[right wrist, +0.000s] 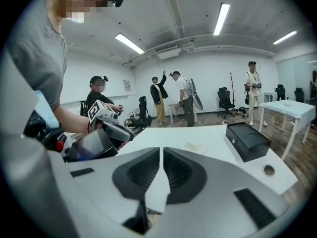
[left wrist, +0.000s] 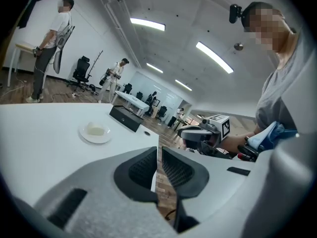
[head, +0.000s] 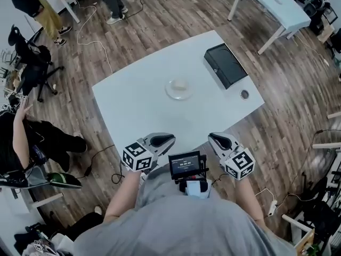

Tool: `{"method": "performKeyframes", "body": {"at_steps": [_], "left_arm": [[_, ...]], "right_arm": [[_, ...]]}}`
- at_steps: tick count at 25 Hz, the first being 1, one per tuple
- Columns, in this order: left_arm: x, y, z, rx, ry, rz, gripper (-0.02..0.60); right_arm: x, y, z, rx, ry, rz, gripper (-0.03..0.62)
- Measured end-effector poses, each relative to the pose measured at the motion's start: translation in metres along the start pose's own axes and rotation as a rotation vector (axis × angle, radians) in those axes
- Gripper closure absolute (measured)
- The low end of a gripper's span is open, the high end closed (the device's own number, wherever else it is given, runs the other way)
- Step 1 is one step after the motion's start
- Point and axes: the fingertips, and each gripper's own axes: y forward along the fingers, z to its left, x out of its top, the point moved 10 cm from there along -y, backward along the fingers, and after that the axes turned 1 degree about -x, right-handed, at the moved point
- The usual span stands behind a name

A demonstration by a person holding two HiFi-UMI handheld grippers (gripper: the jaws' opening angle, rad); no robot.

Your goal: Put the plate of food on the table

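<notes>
Screen (head: 186,164): a small dark flat box on the person's chest, just off the near edge of the table (head: 128,111).
Left gripper (head: 166,139): grey and smooth with bumpy black pads, at the table's near edge. Its jaws are pressed together with nothing between them.
Right gripper (head: 214,137): the same shape, also at the table's near edge. It is squeezed closed and empty.
Table: white, smooth and flat.
Plate (head: 179,89): round, white and shallow, sitting near the middle of the table, well away from both grippers.
Food (head: 180,84): one pale, soft-looking lump lying on the plate.
Hole (head: 244,94): small and round, in the table's right corner.
Box (head: 226,64): black, flat and closed, on the table's far right side.
Floor (head: 160,20): brown wood planks all around the table.
</notes>
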Motion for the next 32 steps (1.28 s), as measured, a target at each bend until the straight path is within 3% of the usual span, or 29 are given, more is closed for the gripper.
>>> {"method": "performKeyframes", "body": {"at_steps": [6, 10, 16, 21, 27, 32], "left_arm": [[-0.006, 0.0, -0.069, 0.147, 0.164, -0.036, 0.537], [-0.008, -0.004, -0.115, 0.222, 0.221, -0.082, 0.537], [-0.047, -0.005, -0.198, 0.264, 0.234, -0.114, 0.537], [-0.081, -0.02, -0.254, 0.34, 0.231, -0.146, 0.538], [-0.091, -0.04, -0.284, 0.407, 0.267, -0.11, 0.538], [-0.097, -0.052, -0.292, 0.44, 0.257, -0.129, 0.538]], "right_arm": [[-0.01, -0.058, 0.017, 0.024, -0.002, -0.069, 0.549], [-0.012, -0.102, 0.031, 0.047, -0.011, -0.137, 0.549], [-0.032, -0.17, 0.063, 0.055, -0.015, -0.178, 0.549], [-0.051, -0.213, 0.099, 0.111, -0.039, -0.178, 0.549], [-0.054, -0.226, 0.124, 0.147, -0.038, -0.188, 0.549], [-0.053, -0.229, 0.138, 0.143, -0.036, -0.203, 0.55]]}}
